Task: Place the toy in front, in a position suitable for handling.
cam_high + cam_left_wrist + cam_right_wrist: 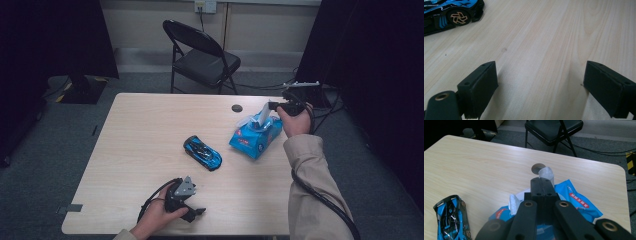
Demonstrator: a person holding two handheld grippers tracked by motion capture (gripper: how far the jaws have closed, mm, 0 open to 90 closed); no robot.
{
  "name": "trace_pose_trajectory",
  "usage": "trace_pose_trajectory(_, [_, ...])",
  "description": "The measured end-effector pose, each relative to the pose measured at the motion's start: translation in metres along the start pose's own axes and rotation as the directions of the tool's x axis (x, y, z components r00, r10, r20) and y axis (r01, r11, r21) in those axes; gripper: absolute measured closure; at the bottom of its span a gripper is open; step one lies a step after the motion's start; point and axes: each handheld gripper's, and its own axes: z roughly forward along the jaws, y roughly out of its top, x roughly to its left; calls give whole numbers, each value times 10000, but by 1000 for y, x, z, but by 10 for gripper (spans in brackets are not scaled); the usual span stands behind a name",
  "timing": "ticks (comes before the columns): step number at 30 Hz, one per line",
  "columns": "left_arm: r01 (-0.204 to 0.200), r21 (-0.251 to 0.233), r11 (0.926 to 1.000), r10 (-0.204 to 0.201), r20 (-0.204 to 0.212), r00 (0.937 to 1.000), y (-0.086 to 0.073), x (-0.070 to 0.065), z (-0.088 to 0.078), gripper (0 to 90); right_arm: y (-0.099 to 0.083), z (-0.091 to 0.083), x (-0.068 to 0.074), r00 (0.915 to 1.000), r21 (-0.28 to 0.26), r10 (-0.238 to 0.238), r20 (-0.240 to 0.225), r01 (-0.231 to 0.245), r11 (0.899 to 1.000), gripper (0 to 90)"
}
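Right claw (541, 185): closed on a white tissue (546, 173) that is being drawn out of the blue tissue pack (579, 202); in the high view the claw (274, 105) is held over the pack's upper end, at about 2 o'clock on the worktop (150, 130).
Left claw (540, 85): jaws held wide apart with nothing between them, resting low over bare wood; in the high view it (196, 214) is seen near the front edge, at about 6 o'clock.
Tissue pack: lying flat at about 3 o'clock of the worktop's middle (256, 137), unrestrained by either claw.
Toy car (202, 153): a blue and black model parked near the centre, just beside the pack at its 9 o'clock, well apart from both claws.
Risk, pack lifting: since the pack is not pinned, it is judged likely to be dragged up with the tissue if the sheet binds in the opening.
Risk, tearing: only a narrow edge of the tissue is pinched, so a sharp or slanted pull could rip it or let it slip free.
Risk, extra sheets: a second sheet (513, 202) is already seen puffed up at the opening and may be pulled out along with the first.
Risk, toy car: a sliding pack could nudge the car out of place.
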Motion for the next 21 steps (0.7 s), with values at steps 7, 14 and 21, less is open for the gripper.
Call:
trace_pose_trajectory(7, [-5, -26, 10000, 5, 11, 10000, 0, 0, 0, 114, 9, -4, 3, 10000, -320, 17, -84, -20, 9995, 900])
trace_pose_trajectory(14, [21, -16, 10000, -21, 22, 10000, 0, 0, 0, 114, 26, -18, 13, 9995, -612, -303, -120, 295, 9977, 900])
trace_pose_trajectory(21, [14, -34, 10000, -14, 19, 10000, 0, 0, 0, 114, 27, -19, 16, 9992, -655, -306, -237, 290, 9974, 900])
